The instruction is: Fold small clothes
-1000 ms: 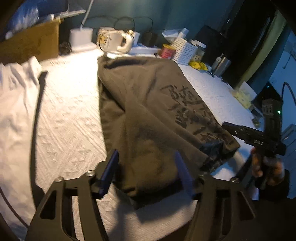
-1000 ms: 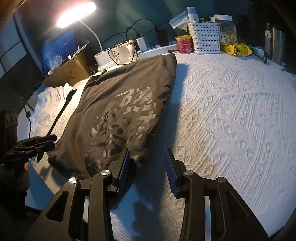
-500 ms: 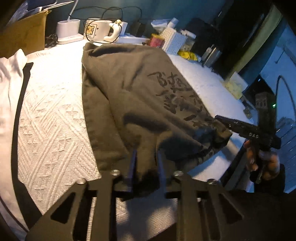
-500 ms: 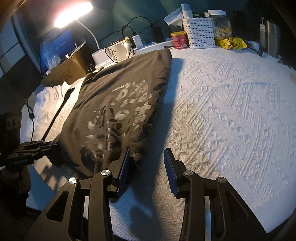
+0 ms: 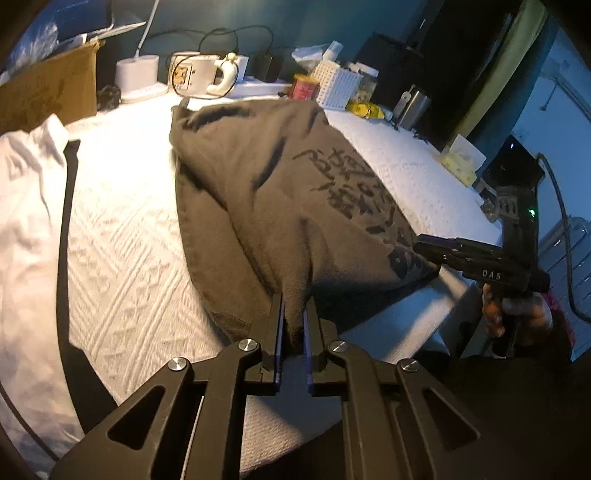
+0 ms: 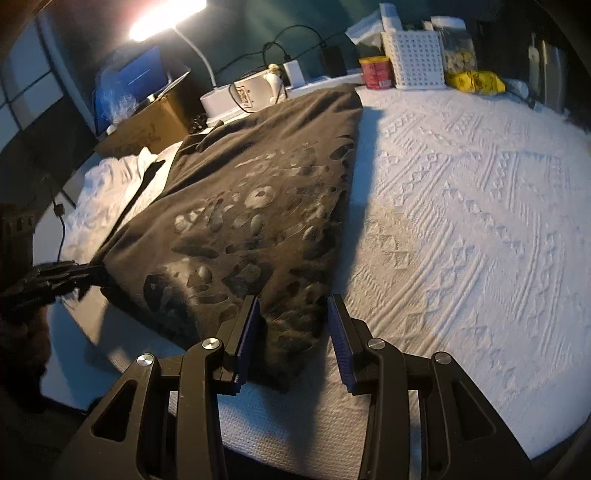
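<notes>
A white textured cover spread over the surface from the near edge to the cluttered far edge. On it lay the dark T-shirt, folded lengthwise, its printed side up, running from the far edge down to the near edge, left of the middle as the right wrist view showed it. A white garment lay bunched toward the left edge, apart from the shirt, with bare cover between them.

Along the far edge stood a cardboard box, a lit lamp, a white mug-like vessel, a white lattice basket, a red tin and a yellow packet.

The left tongs reached level over the near edge and were clamped on the shirt's near-left hem corner, the cloth pinched into a ridge between the two blue pads and drawn up off the cover. The right tongs came in low over the near edge, fingers parted, straddling the shirt's near-right corner without pressing it; the cloth lay slack between the pads. In the left wrist view the right hand gripped its handle beyond the near-right of the shirt, the tongs pointing at the hem.
</notes>
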Action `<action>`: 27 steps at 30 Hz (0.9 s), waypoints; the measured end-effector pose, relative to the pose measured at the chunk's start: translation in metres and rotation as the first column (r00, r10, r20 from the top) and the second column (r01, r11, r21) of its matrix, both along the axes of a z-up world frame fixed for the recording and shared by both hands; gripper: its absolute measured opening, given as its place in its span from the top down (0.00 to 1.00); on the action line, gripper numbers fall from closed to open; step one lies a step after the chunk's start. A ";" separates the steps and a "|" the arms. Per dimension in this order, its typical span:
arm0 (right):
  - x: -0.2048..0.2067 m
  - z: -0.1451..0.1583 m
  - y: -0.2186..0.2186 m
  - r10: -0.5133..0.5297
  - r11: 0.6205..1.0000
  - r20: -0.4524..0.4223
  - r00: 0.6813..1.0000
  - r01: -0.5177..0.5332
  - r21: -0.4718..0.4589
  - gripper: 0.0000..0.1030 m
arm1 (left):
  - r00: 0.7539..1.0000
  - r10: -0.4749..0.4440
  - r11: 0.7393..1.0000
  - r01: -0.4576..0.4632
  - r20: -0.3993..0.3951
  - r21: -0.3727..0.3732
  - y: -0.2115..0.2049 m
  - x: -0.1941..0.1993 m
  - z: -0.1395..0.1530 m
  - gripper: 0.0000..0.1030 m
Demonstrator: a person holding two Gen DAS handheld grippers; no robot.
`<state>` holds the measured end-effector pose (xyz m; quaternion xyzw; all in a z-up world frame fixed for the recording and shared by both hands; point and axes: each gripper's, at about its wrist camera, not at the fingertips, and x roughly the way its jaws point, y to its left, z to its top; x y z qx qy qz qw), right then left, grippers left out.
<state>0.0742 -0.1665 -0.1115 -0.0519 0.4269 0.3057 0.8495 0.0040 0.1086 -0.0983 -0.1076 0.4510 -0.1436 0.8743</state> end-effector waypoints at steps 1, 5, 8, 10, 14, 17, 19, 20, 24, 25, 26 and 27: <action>-0.006 -0.001 0.004 0.008 0.999 0.046 0.999 -0.006 -0.042 0.63 | 1.000 -0.002 1.000 0.002 -0.005 -0.001 0.000 0.000 -0.002 0.93; -0.008 -0.001 0.007 0.022 0.997 0.072 0.997 -0.017 -0.074 0.83 | 1.000 -0.018 1.000 0.018 -0.008 0.009 -0.010 -0.001 -0.005 0.93; -0.007 0.003 0.001 0.021 0.994 0.081 0.997 -0.012 -0.109 0.87 | 0.999 -0.045 0.999 0.045 -0.008 0.028 -0.019 -0.003 -0.006 0.93; -0.006 0.009 -0.010 0.004 0.993 0.086 0.996 0.006 -0.117 0.87 | 0.997 -0.072 0.997 0.072 -0.010 0.012 -0.024 -0.006 -0.005 0.93; -0.011 0.013 -0.025 -0.015 0.988 0.080 0.997 0.027 -0.150 0.87 | 0.991 -0.132 0.991 0.132 -0.034 0.013 -0.047 -0.013 -0.015 0.93; -0.018 0.005 -0.027 -0.020 0.988 0.081 0.997 0.033 -0.153 0.87 | 0.991 -0.128 0.992 0.129 -0.038 0.019 -0.050 -0.012 -0.017 0.92; -0.022 0.005 -0.027 -0.026 0.988 0.078 0.997 0.038 -0.151 0.87 | 0.991 -0.126 0.992 0.127 -0.044 0.013 -0.048 -0.011 -0.016 0.92; -0.024 0.005 -0.027 -0.027 0.988 0.080 0.996 0.039 -0.152 0.87 | 0.991 -0.123 0.992 0.124 -0.049 0.006 -0.046 -0.011 -0.016 0.91; -0.029 0.005 -0.028 -0.028 0.989 0.078 0.997 0.039 -0.146 0.87 | 0.991 -0.121 0.993 0.122 -0.065 0.012 -0.043 -0.014 -0.011 0.86; -0.030 0.005 -0.029 -0.028 0.989 0.073 0.997 0.039 -0.141 0.87 | 0.991 -0.118 0.993 0.119 -0.070 0.020 -0.042 -0.015 -0.010 0.83; -0.031 0.005 -0.031 -0.030 0.990 0.068 0.997 0.039 -0.135 0.87 | 0.991 -0.113 0.993 0.115 -0.073 0.026 -0.039 -0.016 -0.008 0.81; -0.032 0.005 -0.031 -0.031 0.991 0.064 0.997 0.039 -0.130 0.87 | 0.992 -0.101 0.994 0.104 -0.069 0.034 -0.037 -0.018 -0.005 0.81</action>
